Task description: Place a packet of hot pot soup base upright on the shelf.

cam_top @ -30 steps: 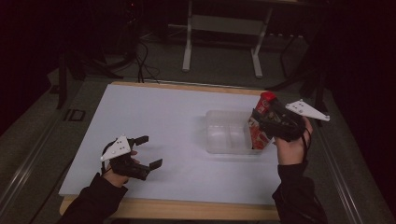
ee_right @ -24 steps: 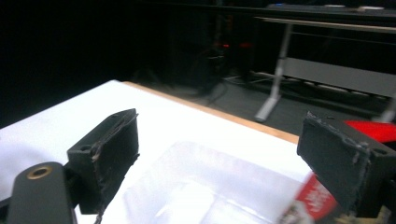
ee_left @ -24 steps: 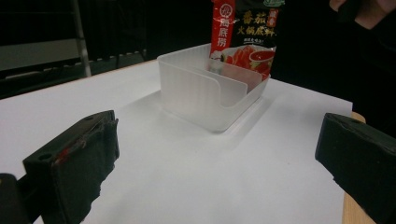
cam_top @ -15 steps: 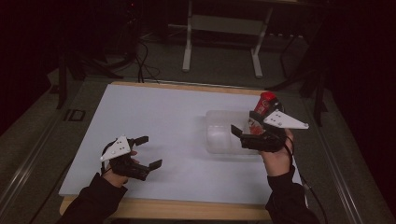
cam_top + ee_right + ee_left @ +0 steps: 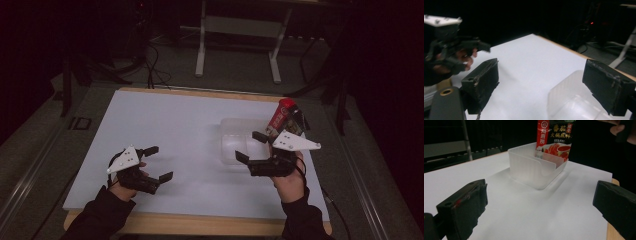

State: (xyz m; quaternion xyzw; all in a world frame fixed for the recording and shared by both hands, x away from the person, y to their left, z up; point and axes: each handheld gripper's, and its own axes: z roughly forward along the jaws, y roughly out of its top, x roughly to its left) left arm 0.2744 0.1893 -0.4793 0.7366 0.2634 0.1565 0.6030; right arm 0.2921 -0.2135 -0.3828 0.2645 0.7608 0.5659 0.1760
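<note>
Container: translucent white plastic box (image 5: pixel 243 141) with a scooped cut in its near wall, standing on the right half of the table, near the right edge.
Contents: one red and black sauce packet (image 5: pixel 281 116) with printed characters and a picture of a red dish, upright and slightly tilted, its lower end inside the box at the far right corner, its top well above the rim. In the left gripper view, the same packet (image 5: pixel 554 138) behind the box wall (image 5: pixel 529 168).
Surface: white board over a wooden table (image 5: pixel 165 125), wooden edge visible along the front and back.
Surroundings: metal stand legs and dark cables on the floor behind the table; dark room, little else to make out.
In the way: right gripper just beside the box, in front of its near right side; bare board between the left gripper and the box.
Left gripper (image 5: pixel 154 163): low over the front left part of the board, well apart from the box, jaws wide apart, holding nothing.
Right gripper (image 5: pixel 251 146): jaws wide apart, empty, one jaw over the box, not gripping the packet.
</note>
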